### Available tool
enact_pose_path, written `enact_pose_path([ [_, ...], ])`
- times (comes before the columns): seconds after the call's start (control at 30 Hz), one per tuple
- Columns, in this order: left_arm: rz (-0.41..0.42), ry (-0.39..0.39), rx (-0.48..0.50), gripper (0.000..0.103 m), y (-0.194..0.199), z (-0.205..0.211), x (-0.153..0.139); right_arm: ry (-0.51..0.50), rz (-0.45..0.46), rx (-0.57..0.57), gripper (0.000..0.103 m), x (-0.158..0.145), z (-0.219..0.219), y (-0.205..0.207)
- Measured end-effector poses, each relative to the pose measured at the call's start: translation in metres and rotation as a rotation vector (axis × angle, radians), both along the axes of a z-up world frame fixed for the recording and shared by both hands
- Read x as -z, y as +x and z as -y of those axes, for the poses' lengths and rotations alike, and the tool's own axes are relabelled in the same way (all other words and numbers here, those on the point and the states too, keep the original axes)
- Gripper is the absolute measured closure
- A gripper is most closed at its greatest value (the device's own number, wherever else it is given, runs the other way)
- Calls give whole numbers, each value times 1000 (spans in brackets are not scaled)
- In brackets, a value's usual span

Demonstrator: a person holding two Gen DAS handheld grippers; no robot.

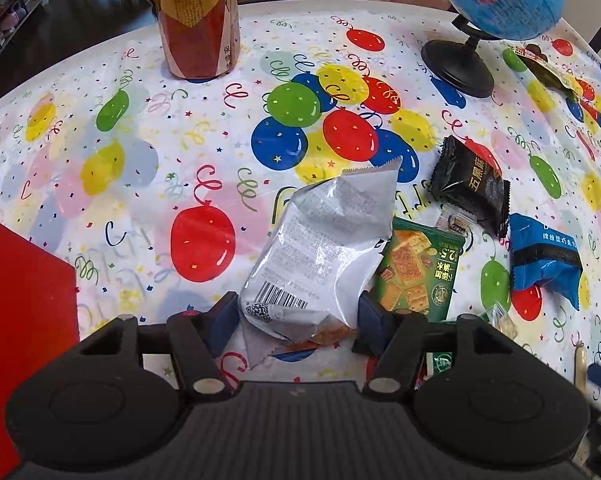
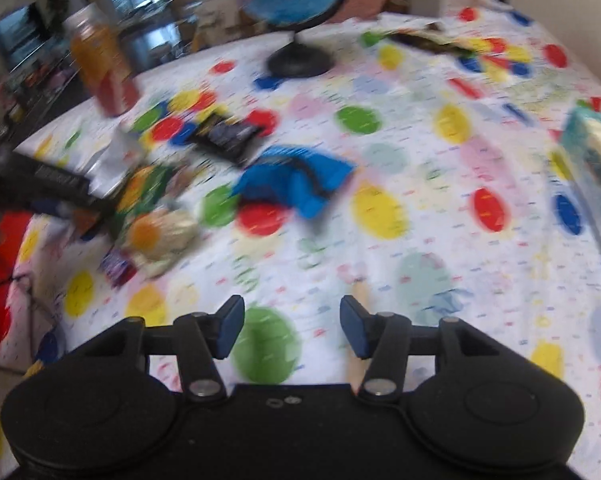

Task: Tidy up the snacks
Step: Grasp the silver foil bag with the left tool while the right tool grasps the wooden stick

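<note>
The round table under its white balloon-print plastic cloth (image 1: 140,184) had a wide bare stretch on its left half, bounded by the tall red-and-gold paper-wrapped cylinder (image 1: 198,20) near the far rim and a flat red box (image 1: 24,280) cut off at the near left edge. The snacks crowded the right half: a silver-white crinkled foil snack bag (image 1: 320,248), a green cracker packet (image 1: 416,272) touching its right side, a black glossy packet (image 1: 472,188) and a blue packet with a black band (image 1: 544,256) farther right, with the blue globe on its black stand (image 1: 460,64) behind them.

The left gripper (image 1: 298,316) pointed steeply down, its blue pads set against both sides of the silver bag's lower end, clamped on it.

The right wrist view was smeared by motion, so the small wrappers at its left could not be identified. The right gripper (image 2: 292,328) hung over open cloth, tongs apart with nothing between them.
</note>
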State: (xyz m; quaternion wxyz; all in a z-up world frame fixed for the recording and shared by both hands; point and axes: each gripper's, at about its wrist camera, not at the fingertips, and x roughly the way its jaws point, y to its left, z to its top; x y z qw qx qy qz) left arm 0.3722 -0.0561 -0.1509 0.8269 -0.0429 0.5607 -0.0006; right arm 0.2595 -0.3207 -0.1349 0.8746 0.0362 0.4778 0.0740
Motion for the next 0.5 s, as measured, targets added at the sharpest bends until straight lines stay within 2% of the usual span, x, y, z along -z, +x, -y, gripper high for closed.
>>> enact_pose_path([
  [0.13, 6, -1, -13, 43, -1, -1, -1, -1, -41, 43, 53, 6, 18, 3],
  [0.3, 10, -5, -33, 43, -6, -4, -4, 25, -67, 18, 69, 13, 16, 2],
  [0.37, 13, -8, -43, 44, -9, -5, -6, 0, -62, 7, 83, 12, 12, 2],
  [0.43, 16, -7, -53, 44, -12, -7, -8, -13, -61, 2, 93, 13, 12, 2],
  [0.5, 19, -9, -65, 44, -16, -9, -12, -5, -61, 3, 93, 12, 14, 2],
])
